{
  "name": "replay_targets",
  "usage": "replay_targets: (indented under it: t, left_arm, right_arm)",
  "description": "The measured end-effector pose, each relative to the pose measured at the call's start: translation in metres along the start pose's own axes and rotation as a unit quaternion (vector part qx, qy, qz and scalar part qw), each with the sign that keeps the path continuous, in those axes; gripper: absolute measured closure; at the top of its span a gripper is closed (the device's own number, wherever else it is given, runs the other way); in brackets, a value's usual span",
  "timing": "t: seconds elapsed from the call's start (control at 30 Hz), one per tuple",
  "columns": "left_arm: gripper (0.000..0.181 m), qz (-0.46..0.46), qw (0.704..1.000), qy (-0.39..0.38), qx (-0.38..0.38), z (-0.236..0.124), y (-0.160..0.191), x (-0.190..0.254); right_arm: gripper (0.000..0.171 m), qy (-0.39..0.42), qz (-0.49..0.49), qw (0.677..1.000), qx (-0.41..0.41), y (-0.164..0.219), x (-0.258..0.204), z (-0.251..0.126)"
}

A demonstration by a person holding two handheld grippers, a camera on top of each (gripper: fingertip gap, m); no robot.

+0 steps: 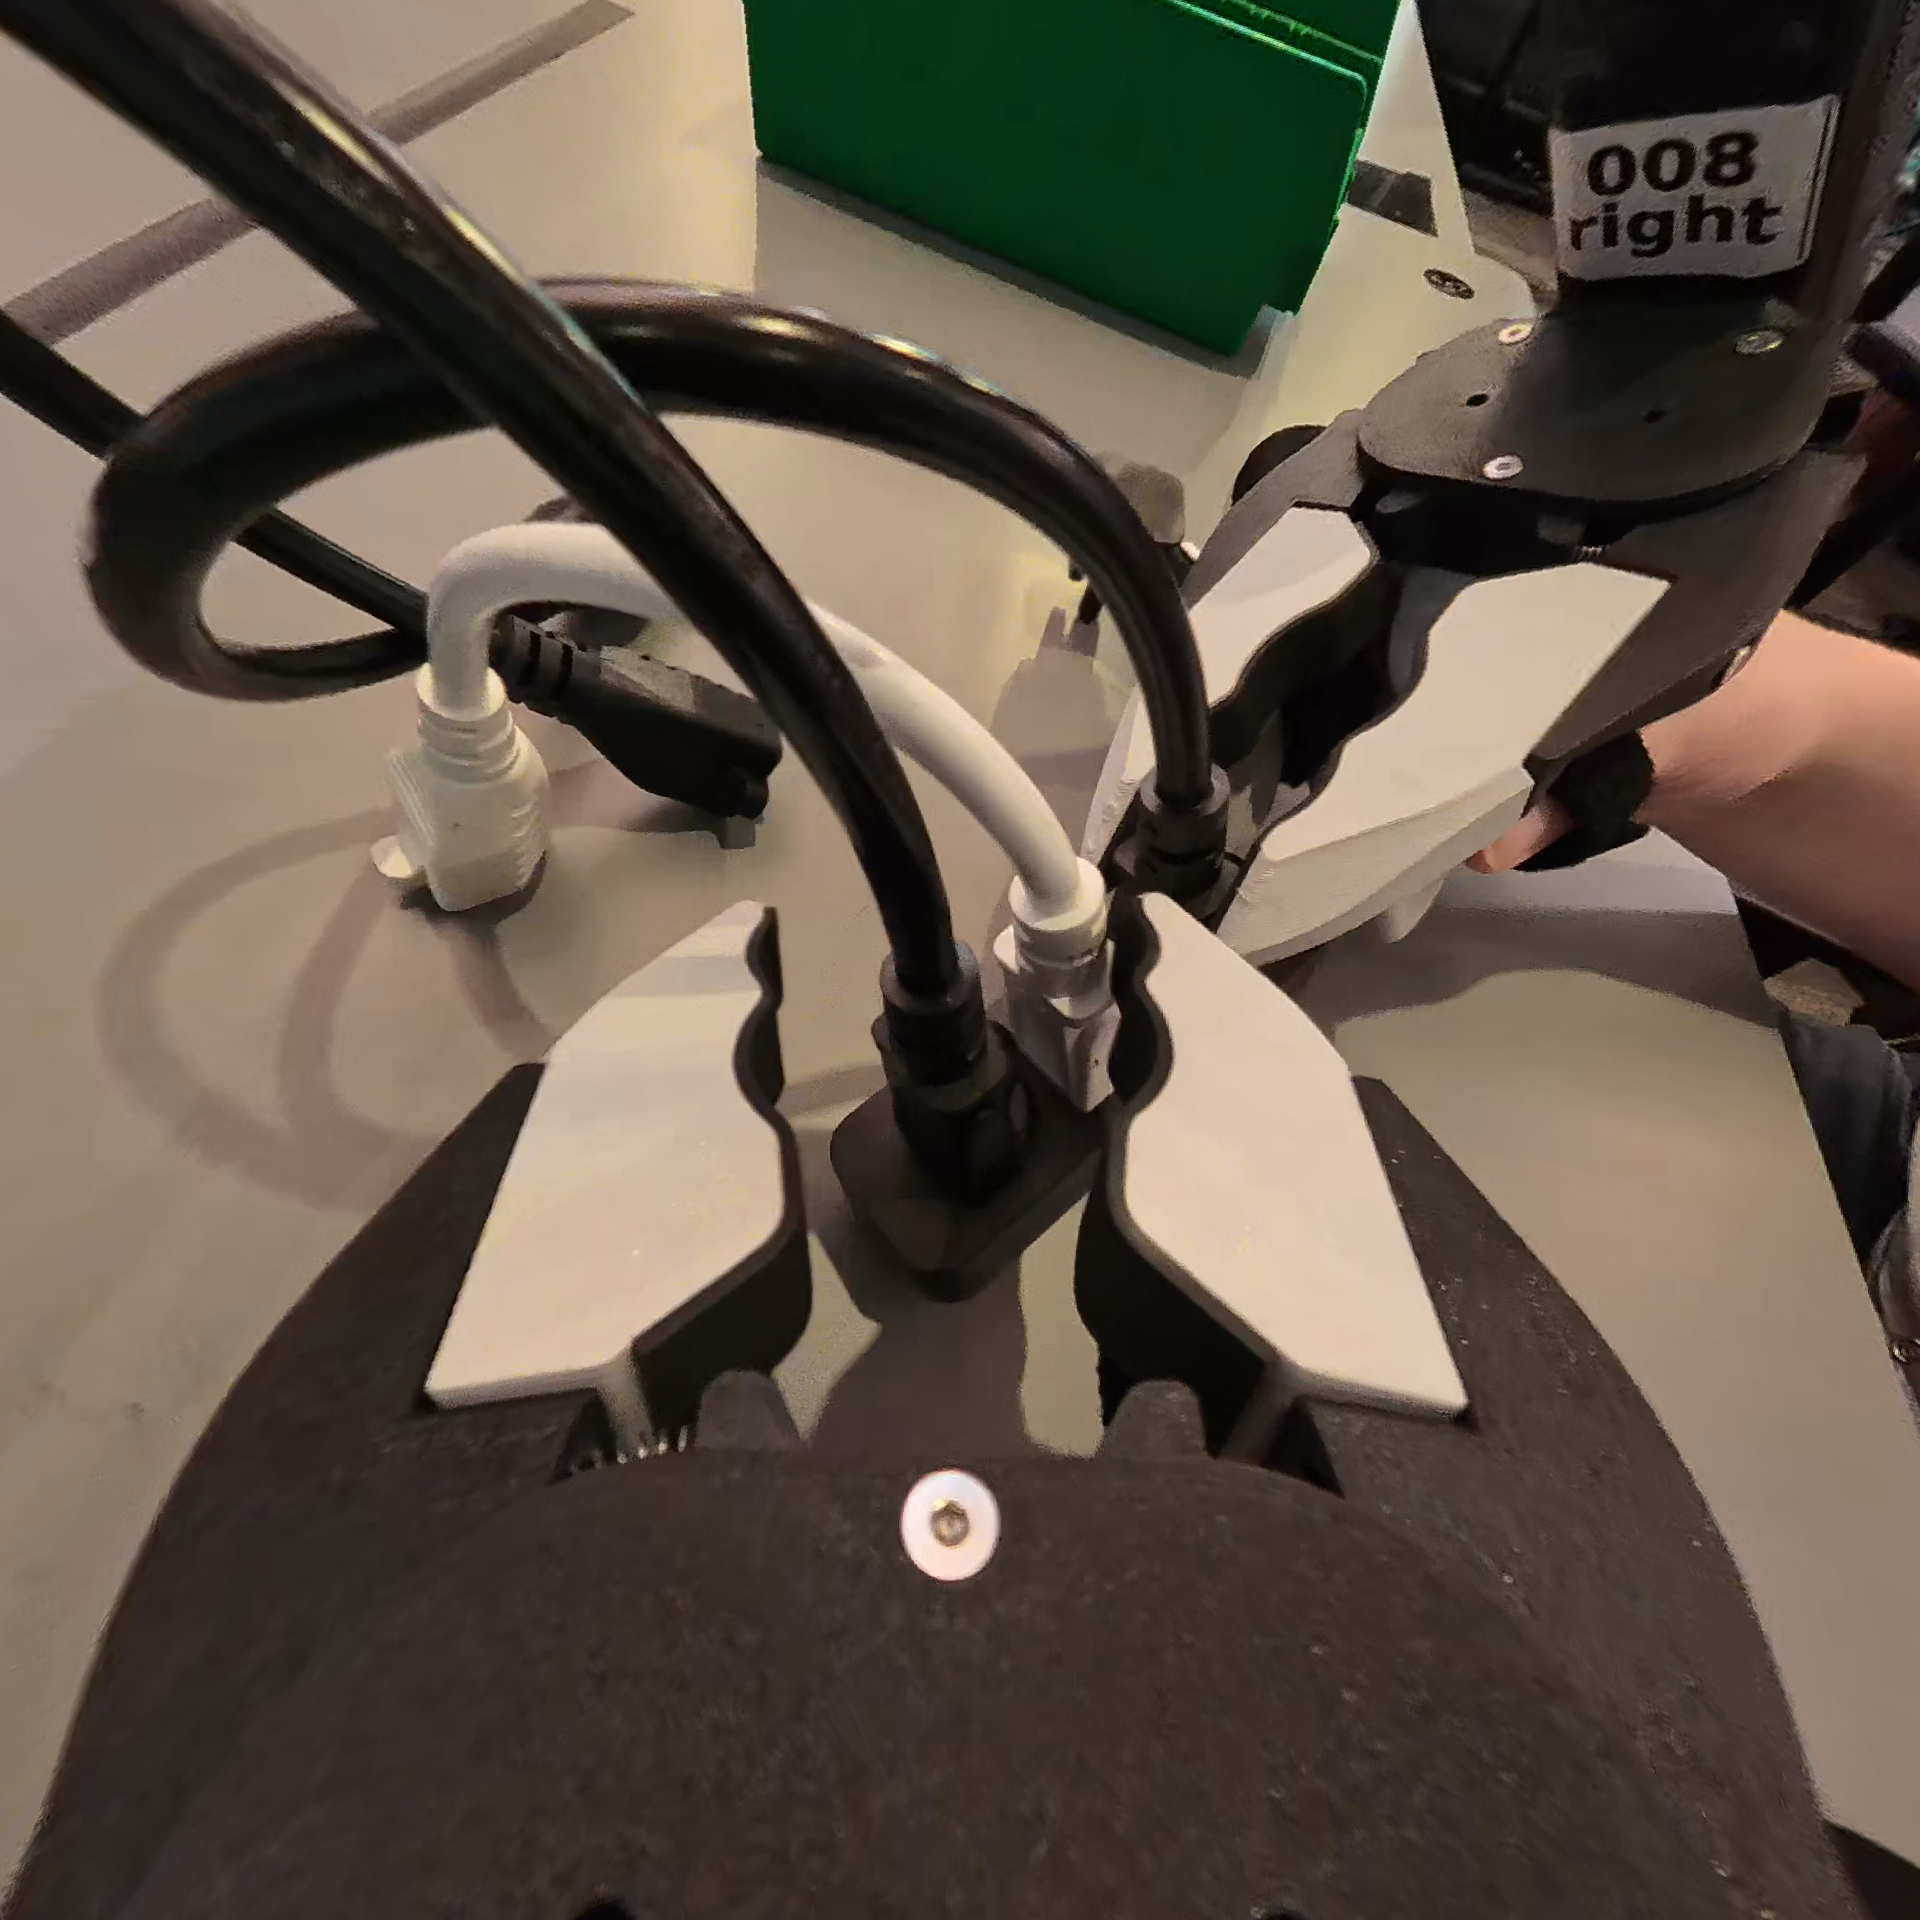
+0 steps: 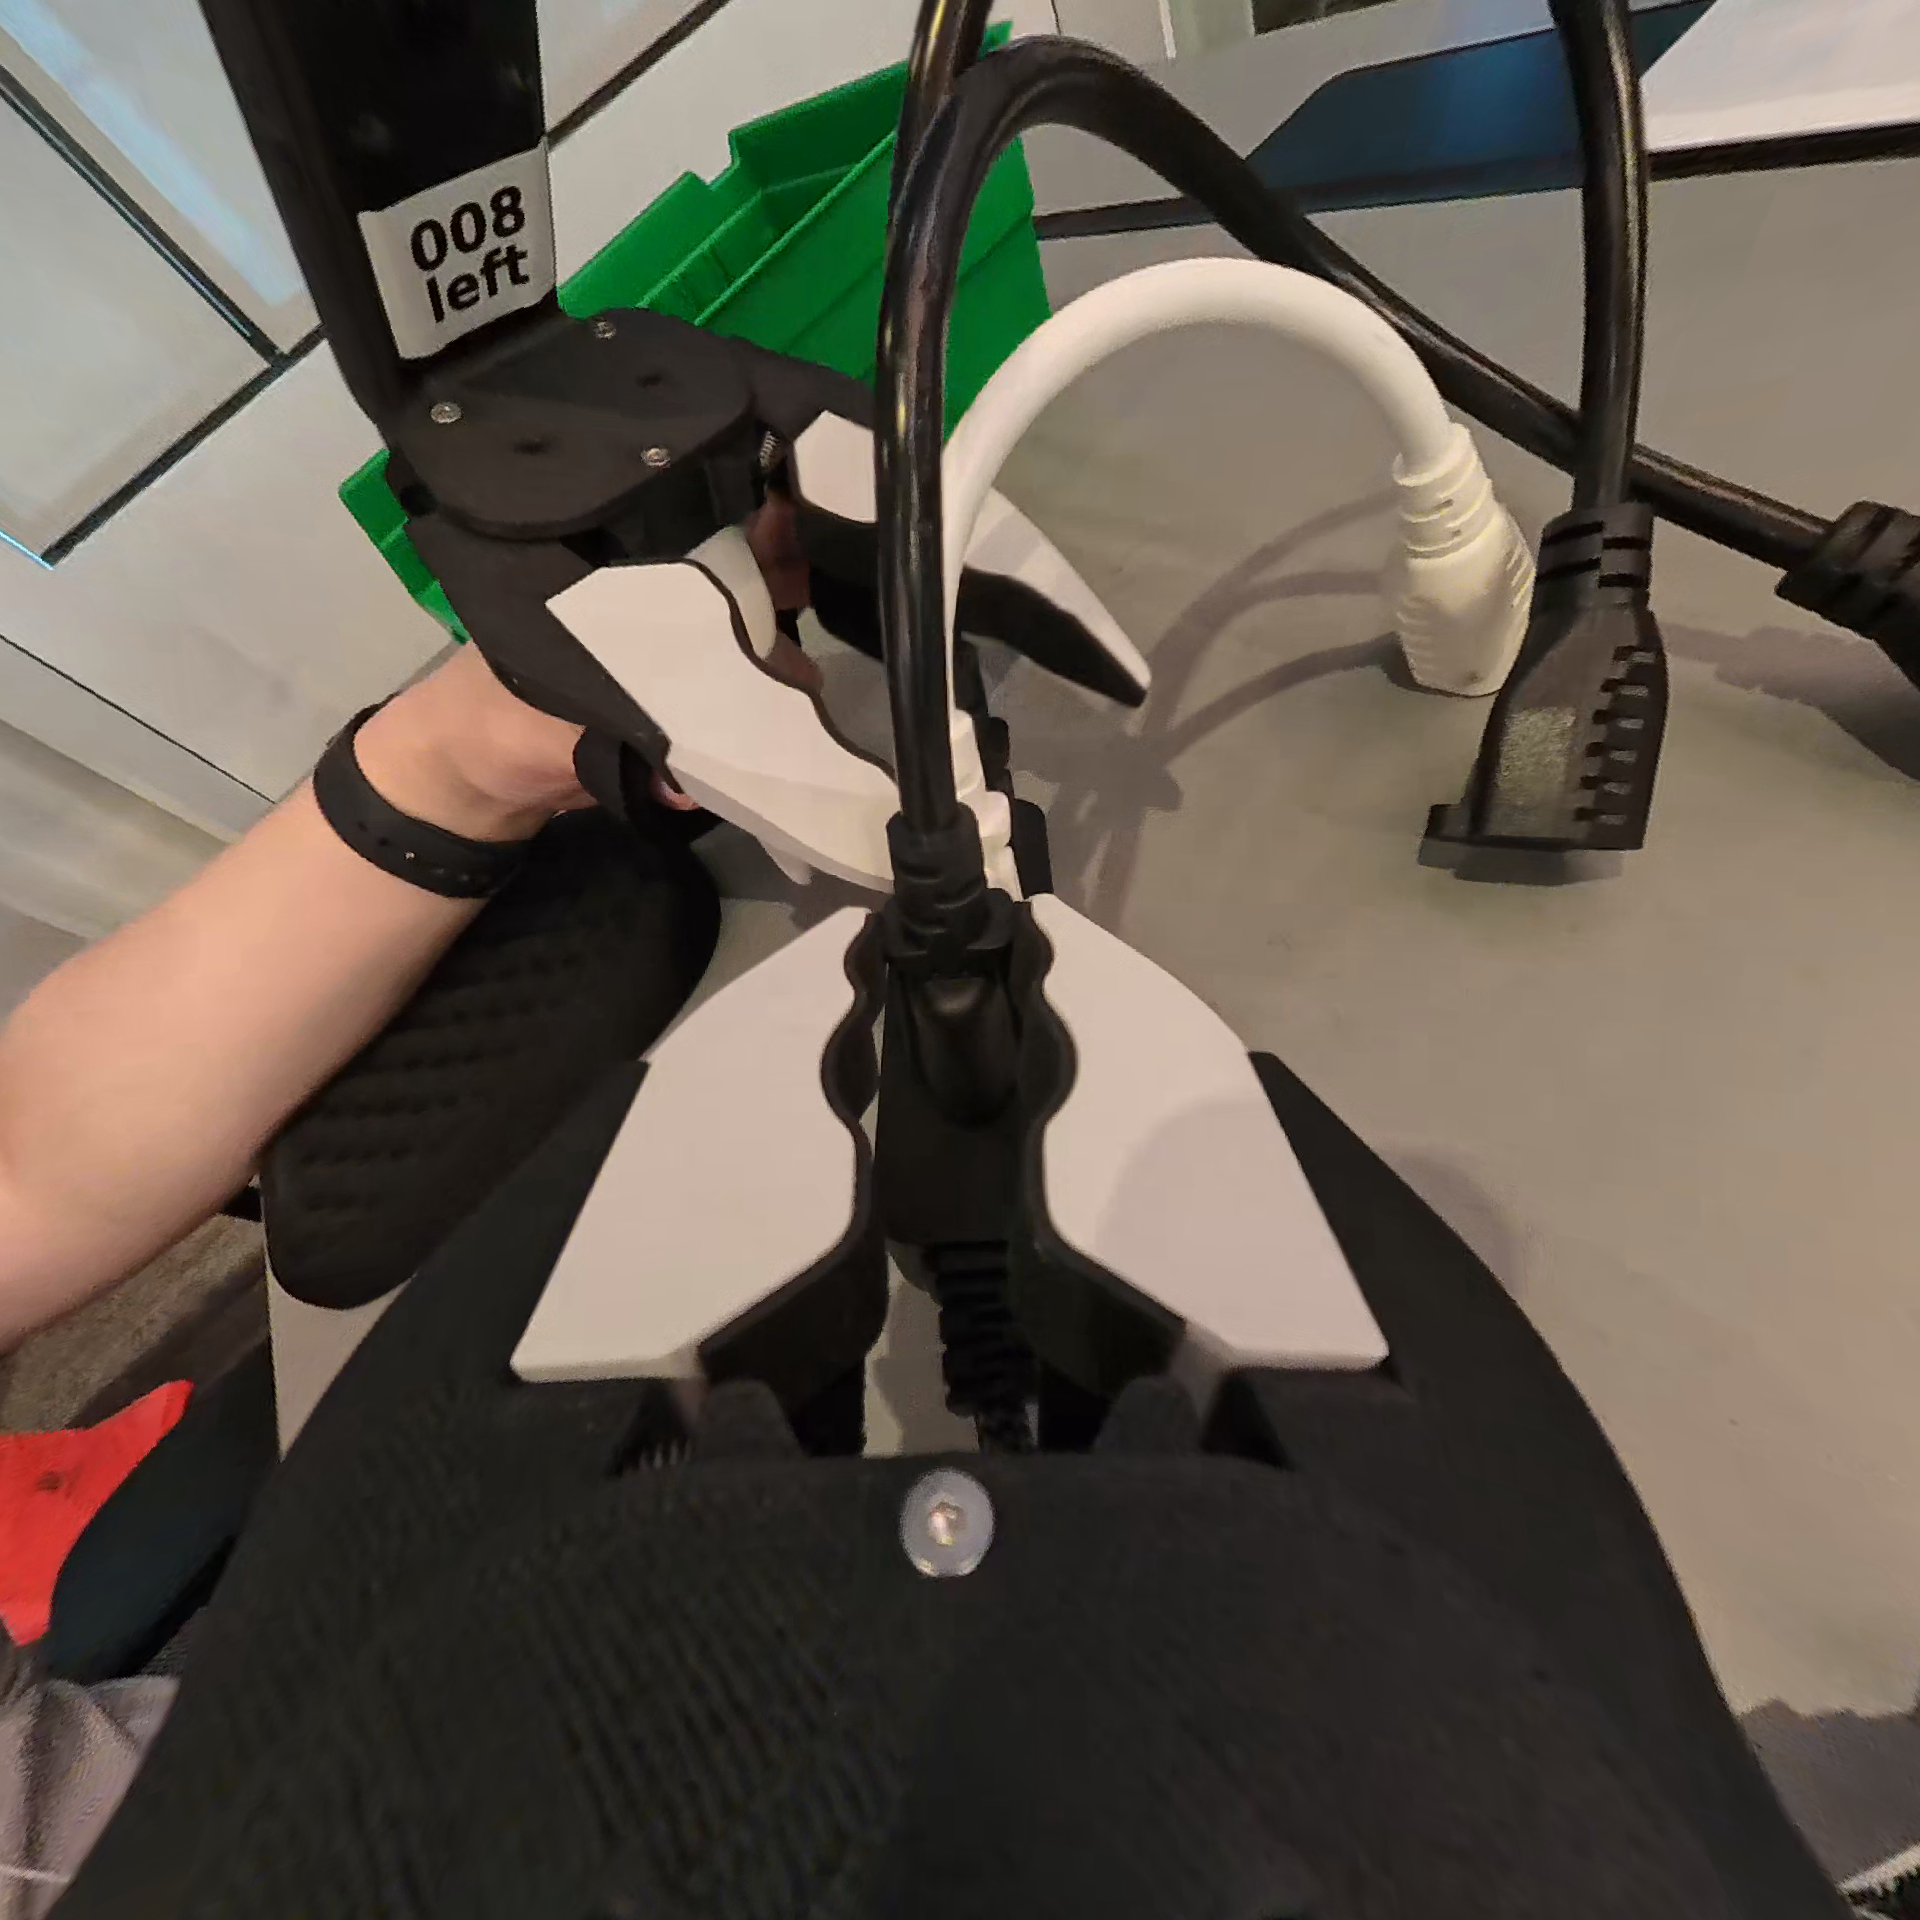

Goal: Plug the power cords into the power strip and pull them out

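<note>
Black plug [image 2: 951, 1049] clamped in right tongs [image 2: 951, 935]; left tongs [image 1: 945, 935] apart round 2nd black plug [image 1: 961, 1153].

My left hand-held gripper [image 1: 940, 997] and right hand-held gripper [image 2: 951, 997]: matte black textured bodies, white finger plates edged with wavy black pads, one silver screw at centre. Each stem bears a white printed label [image 2: 468, 255]. My left wrist wears a black band [image 2: 416, 821].

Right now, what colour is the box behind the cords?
Green. The box shows best in the left wrist view.
</note>
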State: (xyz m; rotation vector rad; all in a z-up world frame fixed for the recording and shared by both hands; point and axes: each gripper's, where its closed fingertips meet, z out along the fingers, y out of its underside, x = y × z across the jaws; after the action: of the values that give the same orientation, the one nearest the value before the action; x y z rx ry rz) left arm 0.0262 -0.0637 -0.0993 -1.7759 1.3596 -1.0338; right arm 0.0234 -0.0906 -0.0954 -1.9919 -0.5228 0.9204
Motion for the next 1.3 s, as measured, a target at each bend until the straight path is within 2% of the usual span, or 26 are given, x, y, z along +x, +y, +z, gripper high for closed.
replay_targets:
  t: [0.1, 0.37, 0.47, 0.57, 0.8, 0.83, 0.9, 1.07, 1.3]
  left_arm:
    - [0.112, 0.011, 1.000, 0.012, -0.003, -0.001, 0.002, 0.005]
    - [0.109, 0.068, 0.987, 0.086, -0.118, 0.022, 0.048, 0.033]
    - [0.103, 0.136, 0.977, 0.065, -0.147, 0.033, 0.056, 0.038]
    - [0.105, 0.182, 0.970, 0.063, -0.147, 0.043, 0.055, 0.049]
    - [0.104, 0.124, 0.978, 0.117, -0.117, 0.051, 0.039, 0.064]
    - [0.100, 0.112, 0.979, 0.124, -0.119, 0.052, 0.039, 0.065]
    - [0.105, 0.105, 0.978, 0.118, -0.137, 0.056, 0.043, 0.063]
    - [0.109, 0.148, 0.973, 0.095, -0.150, 0.063, 0.046, 0.063]
    - [0.112, 0.160, 0.971, 0.094, -0.149, 0.063, 0.046, 0.064]
  right_arm:
    - [0.146, -0.008, -0.010, 1.000, -0.006, 0.002, -0.001, -0.005]
    - [0.146, -0.029, -0.044, 0.996, -0.072, 0.012, 0.003, -0.030]
    - [0.146, -0.042, -0.076, 0.992, -0.096, 0.019, 0.001, -0.037]
    - [0.146, -0.054, -0.111, 0.985, -0.122, 0.023, -0.001, -0.043]
    - [0.145, -0.058, -0.195, 0.954, -0.218, 0.027, -0.001, -0.051]
    - [0.145, -0.055, -0.201, 0.950, -0.231, 0.027, -0.001, -0.052]
    - [0.144, -0.050, -0.213, 0.942, -0.255, 0.028, -0.001, -0.053]
    - [0.147, -0.029, -0.217, 0.923, -0.316, 0.032, 0.001, -0.056]
    - [0.147, 0.000, -0.240, 0.894, -0.379, 0.036, 0.000, -0.058]
